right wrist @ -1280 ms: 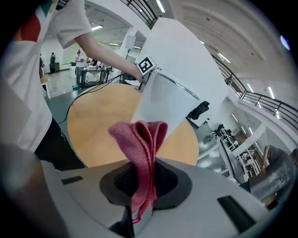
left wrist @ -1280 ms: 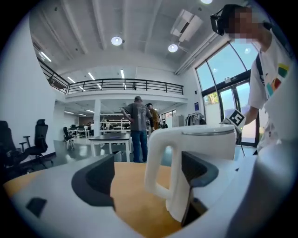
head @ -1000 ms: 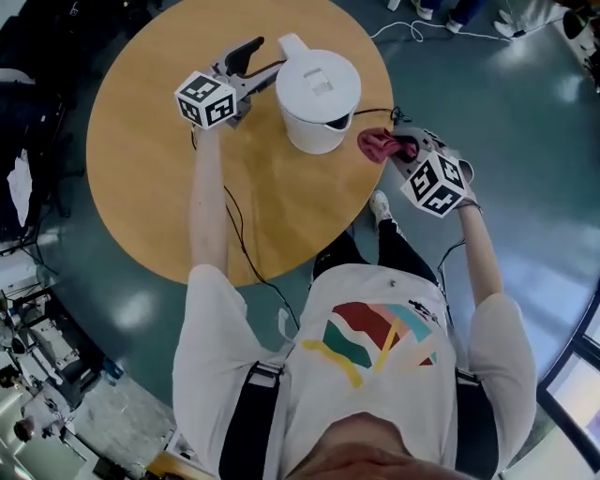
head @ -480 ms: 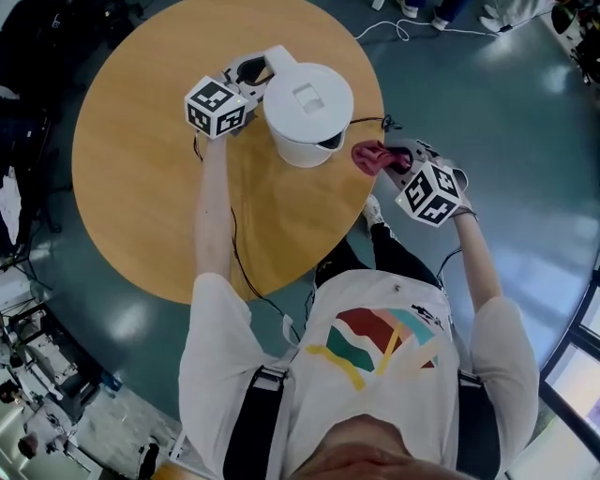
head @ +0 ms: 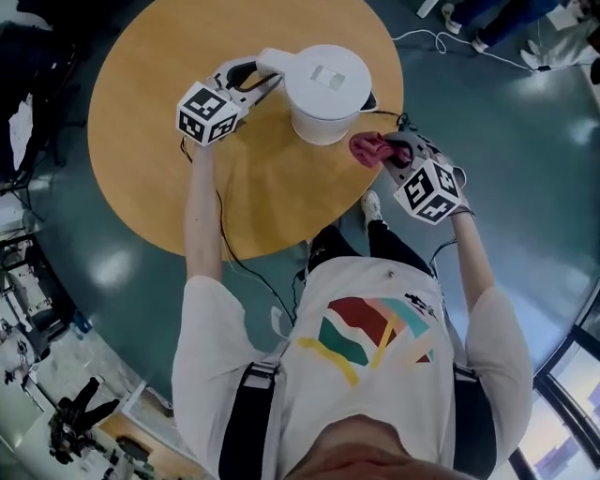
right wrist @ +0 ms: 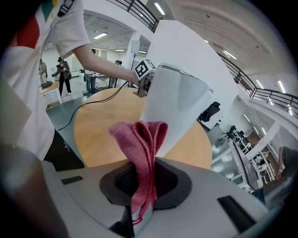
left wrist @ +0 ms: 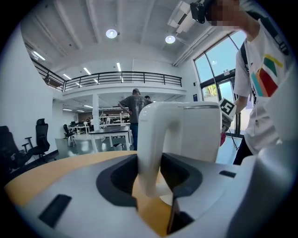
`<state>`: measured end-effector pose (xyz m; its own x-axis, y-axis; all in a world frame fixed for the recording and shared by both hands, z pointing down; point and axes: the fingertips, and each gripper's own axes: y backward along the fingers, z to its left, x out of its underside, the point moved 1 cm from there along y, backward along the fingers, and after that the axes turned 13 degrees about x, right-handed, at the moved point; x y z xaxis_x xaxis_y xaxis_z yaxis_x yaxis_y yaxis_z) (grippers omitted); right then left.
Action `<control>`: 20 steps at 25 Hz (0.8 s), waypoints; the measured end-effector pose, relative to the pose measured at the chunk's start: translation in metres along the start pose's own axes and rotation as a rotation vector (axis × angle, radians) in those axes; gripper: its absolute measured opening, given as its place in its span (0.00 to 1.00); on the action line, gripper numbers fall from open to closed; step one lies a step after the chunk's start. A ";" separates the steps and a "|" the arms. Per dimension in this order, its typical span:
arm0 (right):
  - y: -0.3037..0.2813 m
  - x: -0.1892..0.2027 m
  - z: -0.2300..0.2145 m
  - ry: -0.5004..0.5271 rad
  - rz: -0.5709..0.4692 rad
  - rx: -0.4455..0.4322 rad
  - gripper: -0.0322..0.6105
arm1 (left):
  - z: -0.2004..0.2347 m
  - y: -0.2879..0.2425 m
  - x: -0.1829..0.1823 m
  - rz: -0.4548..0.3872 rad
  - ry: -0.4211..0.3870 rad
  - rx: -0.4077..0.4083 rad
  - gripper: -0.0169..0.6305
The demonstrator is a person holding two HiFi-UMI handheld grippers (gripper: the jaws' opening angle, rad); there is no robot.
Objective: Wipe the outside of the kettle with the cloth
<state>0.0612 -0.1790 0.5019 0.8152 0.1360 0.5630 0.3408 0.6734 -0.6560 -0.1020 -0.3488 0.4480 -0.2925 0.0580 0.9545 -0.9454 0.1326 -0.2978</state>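
A white kettle [head: 323, 89] stands on the round wooden table [head: 150, 141], near its far right edge. My left gripper [head: 255, 73] reaches in from the left, and its jaws are closing around the kettle's handle [head: 267, 59]. In the left gripper view the handle [left wrist: 151, 148] sits upright between the jaws, pressed on both sides, with the kettle body [left wrist: 200, 135] behind it. My right gripper [head: 389, 150] is shut on a pink cloth [head: 368, 147] just right of the kettle. In the right gripper view the bunched cloth [right wrist: 142, 144] sticks up from the jaws, close against the kettle wall [right wrist: 177, 107].
A black cable [head: 234, 234] trails from the left gripper across the table and down over its near edge. A white cable [head: 422, 39] lies on the grey floor beyond the table, near people's feet [head: 487, 23]. The right gripper hangs past the table's right rim.
My left gripper moved in onto the kettle's handle and its jaws closed around it. The right gripper stayed beside the kettle with the cloth.
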 end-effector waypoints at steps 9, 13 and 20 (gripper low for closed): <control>0.029 -0.026 0.004 0.076 -0.123 -0.036 0.12 | -0.097 0.040 0.015 0.009 0.093 -0.132 0.31; 0.036 -0.043 -0.010 0.073 -0.187 -0.039 0.12 | -0.141 0.034 0.009 -0.004 0.112 -0.181 0.29; 0.044 -0.046 0.031 0.021 -0.247 0.000 0.12 | -0.219 0.016 0.023 -0.076 0.153 -0.274 0.29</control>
<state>0.0236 -0.1328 0.4627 0.7168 -0.0483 0.6956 0.5312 0.6840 -0.4999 -0.0926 -0.1285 0.4614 -0.1784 0.1828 0.9668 -0.8835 0.4027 -0.2391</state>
